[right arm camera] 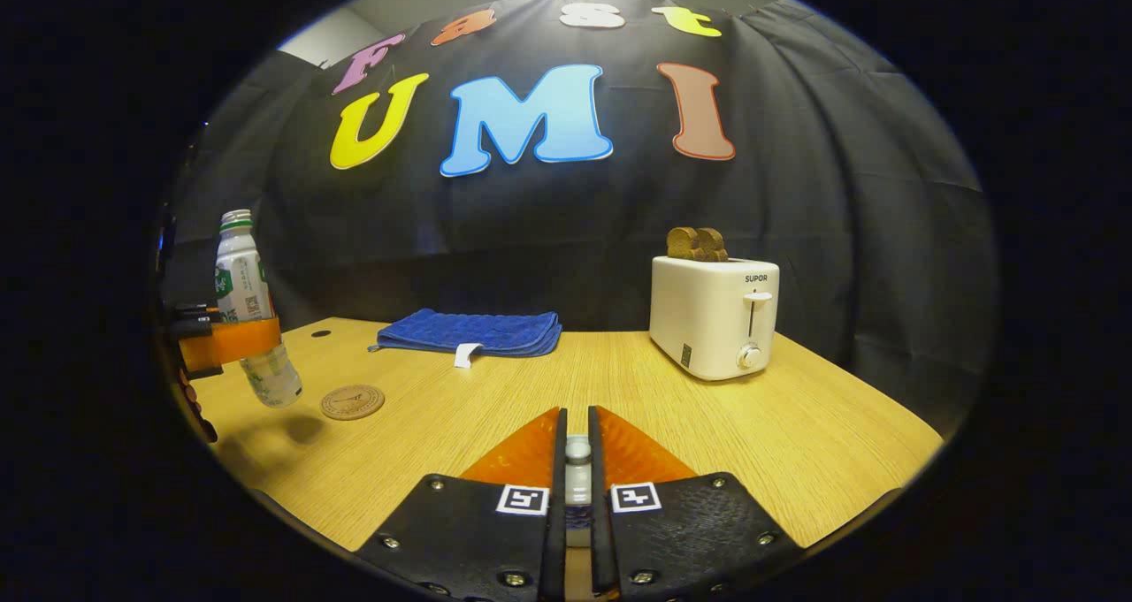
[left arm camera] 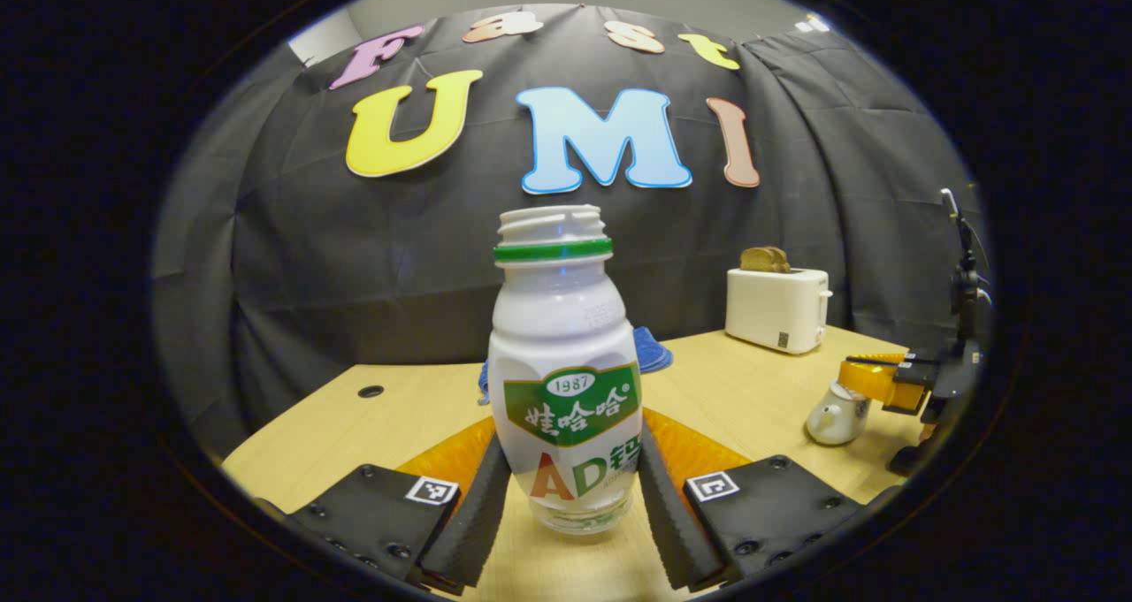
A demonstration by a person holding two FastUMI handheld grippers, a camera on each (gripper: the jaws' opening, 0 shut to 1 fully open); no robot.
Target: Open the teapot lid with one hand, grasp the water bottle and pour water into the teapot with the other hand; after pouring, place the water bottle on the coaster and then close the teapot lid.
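Observation:
A white water bottle (left arm camera: 566, 363) with a green neck ring and no cap stands upright between my left gripper's (left arm camera: 573, 483) fingers, which press on both its sides. In the right gripper view the bottle (right arm camera: 240, 284) hangs slightly tilted above the table, just left of a round coaster (right arm camera: 352, 401), with the left gripper (right arm camera: 232, 341) around its middle. My right gripper (right arm camera: 577, 447) is shut on the small knob of the teapot lid (right arm camera: 577, 450). In the left gripper view the pale teapot (left arm camera: 833, 416) sits at the right, under the right gripper (left arm camera: 871, 379). Whether the lid is lifted, I cannot tell.
A white toaster (right arm camera: 715, 315) with bread in it stands at the back right of the wooden table (right arm camera: 796, 425). A folded blue cloth (right arm camera: 469, 331) lies at the back middle. A dark stand (left arm camera: 964, 319) rises by the table's right edge.

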